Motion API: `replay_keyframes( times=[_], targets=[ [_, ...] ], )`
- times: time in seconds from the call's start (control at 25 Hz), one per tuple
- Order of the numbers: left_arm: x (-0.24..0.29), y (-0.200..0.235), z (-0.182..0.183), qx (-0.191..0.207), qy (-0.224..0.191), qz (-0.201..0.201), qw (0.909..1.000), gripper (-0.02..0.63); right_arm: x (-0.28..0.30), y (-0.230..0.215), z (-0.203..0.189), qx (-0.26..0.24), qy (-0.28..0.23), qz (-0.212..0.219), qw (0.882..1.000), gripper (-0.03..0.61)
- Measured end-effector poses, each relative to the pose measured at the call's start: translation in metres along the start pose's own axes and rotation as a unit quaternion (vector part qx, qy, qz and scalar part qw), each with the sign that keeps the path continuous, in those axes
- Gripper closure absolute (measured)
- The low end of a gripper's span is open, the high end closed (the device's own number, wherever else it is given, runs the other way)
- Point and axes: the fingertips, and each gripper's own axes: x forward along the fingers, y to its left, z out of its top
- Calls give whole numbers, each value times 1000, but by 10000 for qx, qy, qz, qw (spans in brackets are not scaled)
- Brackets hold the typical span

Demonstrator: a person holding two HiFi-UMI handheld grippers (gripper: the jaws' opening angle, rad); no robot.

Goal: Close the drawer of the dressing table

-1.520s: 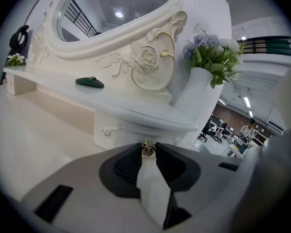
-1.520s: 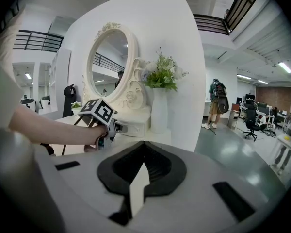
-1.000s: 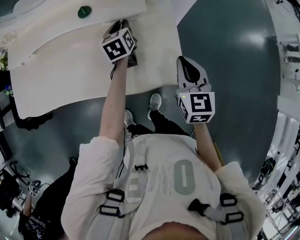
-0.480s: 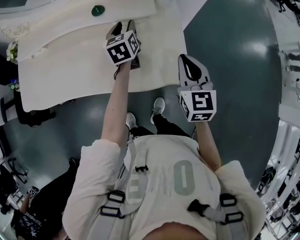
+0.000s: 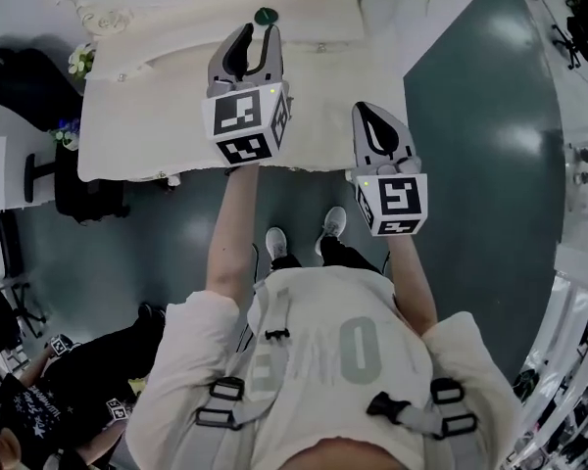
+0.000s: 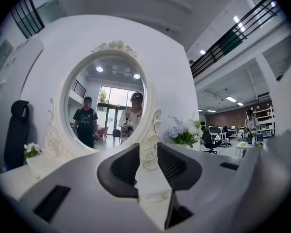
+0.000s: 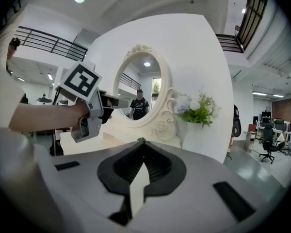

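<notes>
The white dressing table [image 5: 157, 116] stands in front of me, with its oval mirror [image 6: 106, 101] behind it. No drawer juts out from its front edge in the head view. My left gripper [image 5: 258, 35] is held high over the table top and points level at the mirror. Its jaws stand apart with nothing between them and have just been closing. My right gripper [image 5: 370, 111] hovers over the table's right front corner with its fingertips together and holds nothing. In the right gripper view, the left gripper [image 7: 89, 108] shows ahead and to the left.
A small green object [image 5: 266, 15] lies at the back of the table top. A vase of flowers [image 6: 184, 132] stands to the right of the mirror. A black chair [image 5: 20, 81] is left of the table. Another person [image 5: 69, 399] crouches at lower left.
My left gripper has lifted from the table's front edge and now hangs well above the top. The right gripper rose a little and moved toward the table. The table now sits farther up in the head view.
</notes>
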Motion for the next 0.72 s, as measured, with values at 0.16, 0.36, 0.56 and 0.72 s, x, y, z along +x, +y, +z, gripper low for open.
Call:
replay_keyframes(
  times=[0.16, 0.36, 0.56, 0.72],
  targets=[
    [-68, 17, 51, 307, -572, 108, 9978, 525, -1, 44, 25, -104, -227, 201, 9995, 569],
    [-148, 47, 77, 507, -955, 480, 9930, 569, 2, 96, 53, -237, -499, 453, 9974, 569],
    [-210, 76, 78, 515, -997, 857, 9900, 594, -1, 138, 72, -350, -668, 561, 9956, 569],
    [-241, 90, 68, 394, -924, 993, 9900, 595, -5, 161, 80, -395, -757, 584, 9946, 569]
  ],
)
